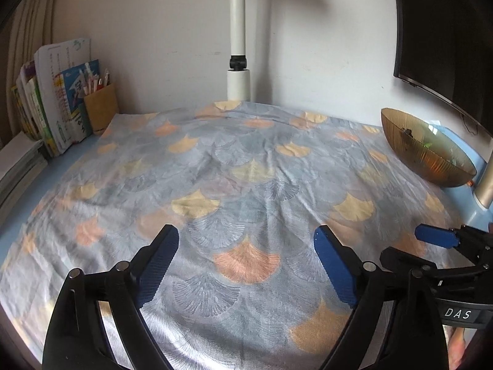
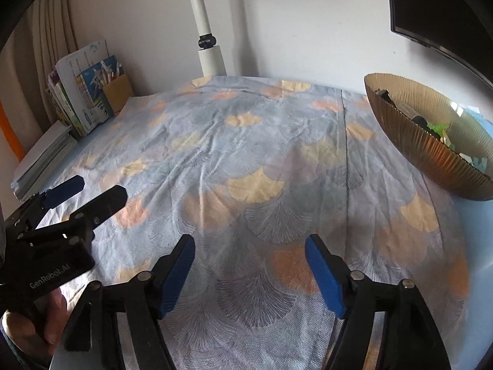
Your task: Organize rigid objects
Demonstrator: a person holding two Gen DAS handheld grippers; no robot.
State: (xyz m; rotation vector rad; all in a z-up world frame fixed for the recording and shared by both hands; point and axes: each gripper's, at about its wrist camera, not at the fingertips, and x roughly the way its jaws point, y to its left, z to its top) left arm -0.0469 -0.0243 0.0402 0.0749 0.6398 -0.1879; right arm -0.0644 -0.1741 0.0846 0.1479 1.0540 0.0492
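Observation:
An amber ribbed glass bowl (image 2: 431,141) stands at the right edge of the table and holds several small rigid objects (image 2: 431,126); it also shows in the left wrist view (image 1: 425,151). My left gripper (image 1: 246,246) is open and empty above the patterned cloth (image 1: 240,185). My right gripper (image 2: 249,256) is open and empty above the same cloth (image 2: 246,160). Each gripper shows in the other's view: the right one (image 1: 437,240) at the far right, the left one (image 2: 89,194) at the far left.
Books (image 1: 55,98) and a brown pen holder (image 1: 101,108) stand at the back left by the wall. A white lamp post (image 1: 238,61) rises at the back middle. A dark monitor (image 1: 446,46) hangs at the upper right. A metal pole (image 1: 488,185) stands beside the bowl.

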